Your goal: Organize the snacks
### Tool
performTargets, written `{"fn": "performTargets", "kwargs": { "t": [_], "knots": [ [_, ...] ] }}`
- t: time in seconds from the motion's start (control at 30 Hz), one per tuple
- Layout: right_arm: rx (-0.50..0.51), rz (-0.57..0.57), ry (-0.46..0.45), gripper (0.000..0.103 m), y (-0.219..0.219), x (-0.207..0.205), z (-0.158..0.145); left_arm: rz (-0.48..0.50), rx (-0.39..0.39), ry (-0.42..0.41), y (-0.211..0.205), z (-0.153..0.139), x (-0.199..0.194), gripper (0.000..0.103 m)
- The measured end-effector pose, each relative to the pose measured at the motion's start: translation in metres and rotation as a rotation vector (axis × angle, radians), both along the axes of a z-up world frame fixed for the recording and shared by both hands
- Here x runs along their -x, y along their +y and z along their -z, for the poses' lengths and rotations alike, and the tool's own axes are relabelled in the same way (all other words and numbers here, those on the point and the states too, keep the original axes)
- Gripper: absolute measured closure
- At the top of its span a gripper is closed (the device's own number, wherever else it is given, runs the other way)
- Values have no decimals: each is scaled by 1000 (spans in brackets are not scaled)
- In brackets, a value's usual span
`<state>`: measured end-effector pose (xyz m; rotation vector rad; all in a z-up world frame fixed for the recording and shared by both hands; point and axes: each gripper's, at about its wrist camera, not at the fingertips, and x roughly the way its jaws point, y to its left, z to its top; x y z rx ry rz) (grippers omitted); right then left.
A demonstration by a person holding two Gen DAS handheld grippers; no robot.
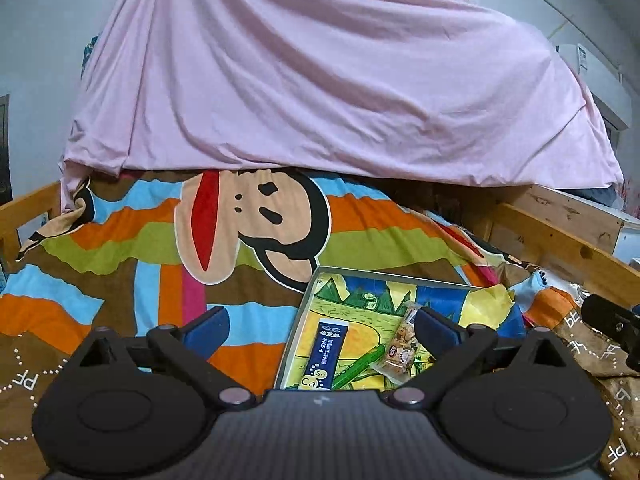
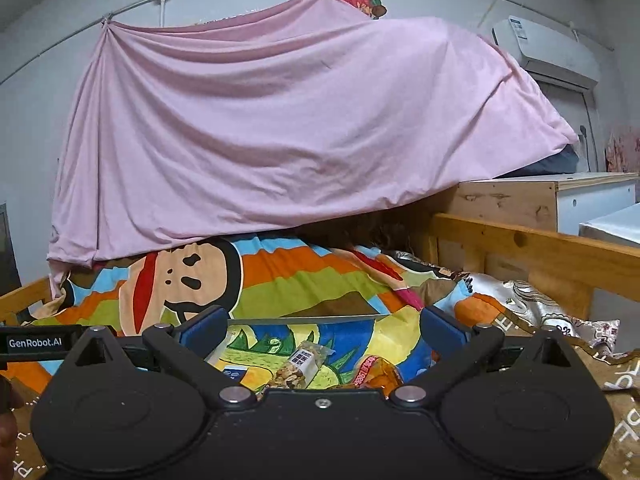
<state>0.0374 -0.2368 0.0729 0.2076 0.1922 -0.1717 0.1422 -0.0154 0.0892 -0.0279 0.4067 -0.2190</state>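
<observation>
**Both tools spread above the snack tray on the bed**

The left tool (image 1: 320, 330) hangs with its blue pads wide apart and nothing between them. Its left pad (image 1: 208, 328) sits over the striped monkey-print bedspread (image 1: 132, 248); the right pad is over the tray (image 1: 298, 320), at about 3 o'clock from the left one. The tray is shallow, metal-rimmed, with a cartoon picture on its floor, and lies on the bedspread. Inside it, a dark blue stick packet (image 1: 325, 354) lies lengthwise at roughly 6 o'clock, a green wrapper (image 1: 358, 364) slants just beside it, and a clear nut-bar packet (image 1: 400, 346) lies at about 4 o'clock, partly behind the right pad.

The right tool (image 2: 324, 330) is likewise spread and holds nothing, hovering over the same tray (image 2: 304, 319). Between its pads show a nut bar with a white label (image 2: 301, 366) and, at 3 o'clock from it, an orange-red wrapped snack (image 2: 376, 372).

A pink sheet (image 2: 280, 128) drapes behind the bed at 12 o'clock. A wooden bed rail (image 2: 540, 252) runs at 3 o'clock.
</observation>
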Motion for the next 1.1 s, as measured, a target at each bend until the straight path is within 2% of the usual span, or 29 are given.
{"fn": "performTargets", "kwargs": {
  "t": [0.4,0.93,1.1],
  "knots": [
    [6,9,-17,1,1,16,-5,2,-7,-34,1,-5,21,1],
    [5,81,-54,1,-4,44,2,9,-39,-108,0,5,55,1],
    [37,92,-51,1,2,47,7,28,-42,-124,-3,7,58,1]
  ]
}}
